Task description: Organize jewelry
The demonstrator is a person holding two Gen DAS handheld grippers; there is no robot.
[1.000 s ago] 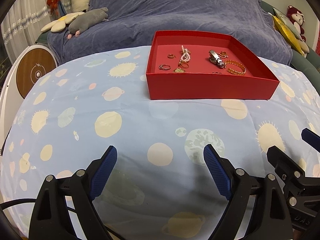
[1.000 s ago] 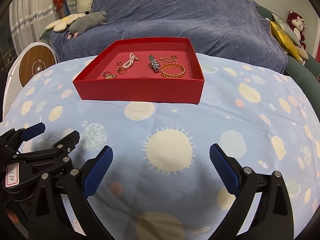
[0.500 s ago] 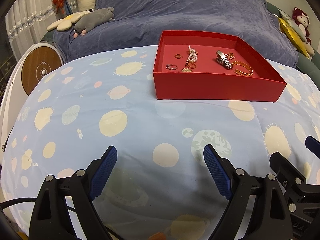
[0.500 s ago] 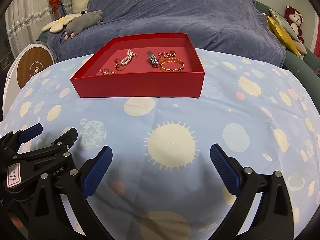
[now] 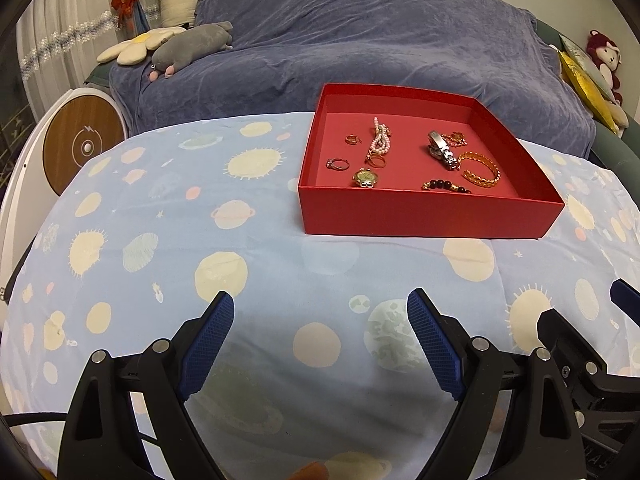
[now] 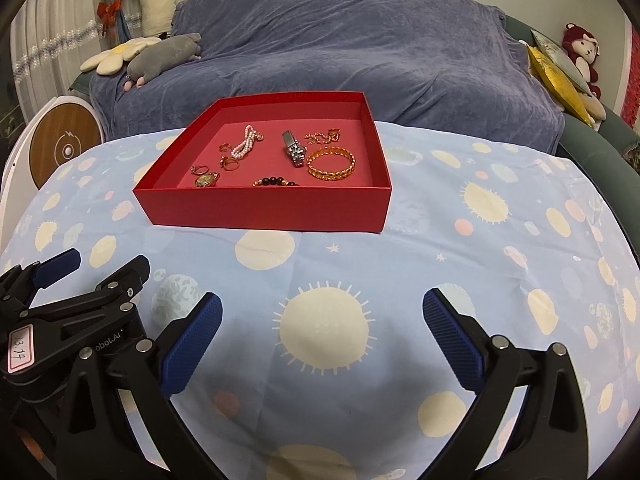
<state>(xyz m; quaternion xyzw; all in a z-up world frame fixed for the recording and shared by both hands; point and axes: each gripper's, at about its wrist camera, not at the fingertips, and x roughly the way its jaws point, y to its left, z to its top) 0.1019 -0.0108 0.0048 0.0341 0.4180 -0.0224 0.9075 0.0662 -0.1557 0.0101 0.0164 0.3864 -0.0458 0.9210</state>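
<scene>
Both tools, left [image 5: 320,340] and right [image 6: 322,340], gape empty, short of the box [image 5: 420,216] ahead, ready to reach its jewelry [image 5: 482,168].

Both cameras sit low over the planet-print cloth [image 5: 280,264], looking forward and down toward the red box [image 5: 424,216] with the blue-covered sofa [image 6: 360,48] behind it. The left view has the box ahead to its right; the right view has it ahead to its left. Both share box, cloth and sofa.

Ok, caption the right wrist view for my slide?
Open right tongs face a red cardboard tray of jewelry on planet-print cloth.
</scene>
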